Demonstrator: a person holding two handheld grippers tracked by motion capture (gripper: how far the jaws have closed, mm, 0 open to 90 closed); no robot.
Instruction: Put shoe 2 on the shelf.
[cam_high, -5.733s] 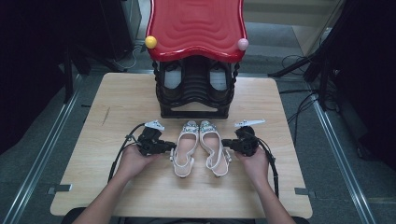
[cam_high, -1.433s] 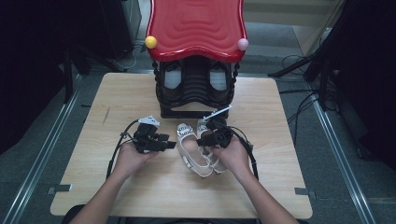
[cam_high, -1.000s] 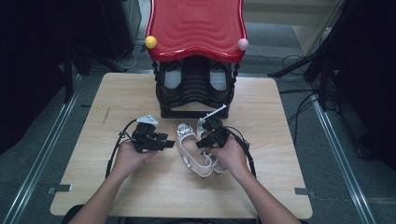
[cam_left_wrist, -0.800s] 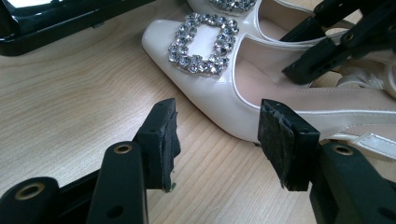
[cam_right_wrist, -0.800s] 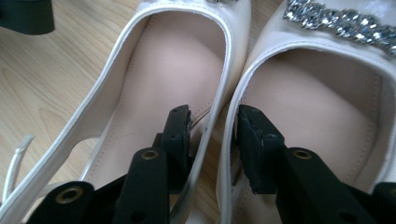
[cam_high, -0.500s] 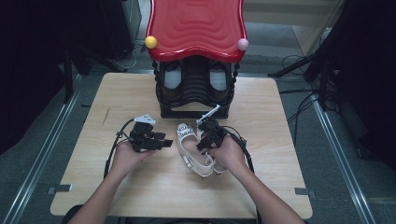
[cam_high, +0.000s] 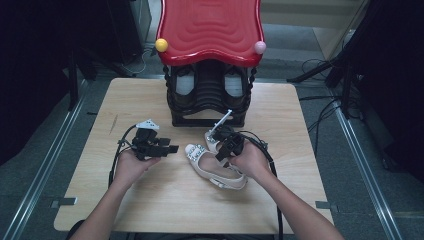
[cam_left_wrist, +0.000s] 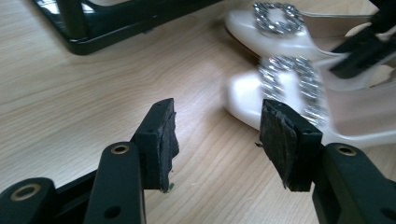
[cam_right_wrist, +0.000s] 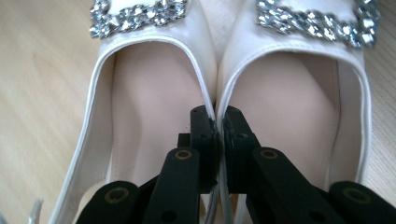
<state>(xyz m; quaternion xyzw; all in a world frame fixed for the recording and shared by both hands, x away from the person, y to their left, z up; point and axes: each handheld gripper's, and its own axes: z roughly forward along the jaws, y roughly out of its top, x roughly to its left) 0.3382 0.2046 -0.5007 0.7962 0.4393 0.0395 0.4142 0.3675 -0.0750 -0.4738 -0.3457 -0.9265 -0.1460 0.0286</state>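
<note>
Right gripper (cam_right_wrist: 215, 122), fingers just closing, pinches both white jewelled shoes' (cam_right_wrist: 154, 154) inner walls; thin edges may slip free when lifted.

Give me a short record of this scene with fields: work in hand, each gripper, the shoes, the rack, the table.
work in hand: picking up a pair of white shoes by their inner edges
right gripper: jaws have just been closing, now pinched on the two touching inner walls of the shoes
left gripper: open, nothing between its jaws, pointing at the shoe toes
shoes: side by side on the table, sparkly buckles on the toes
rack: black, red wavy top, another pair of shoes inside
table: light wood
</note>
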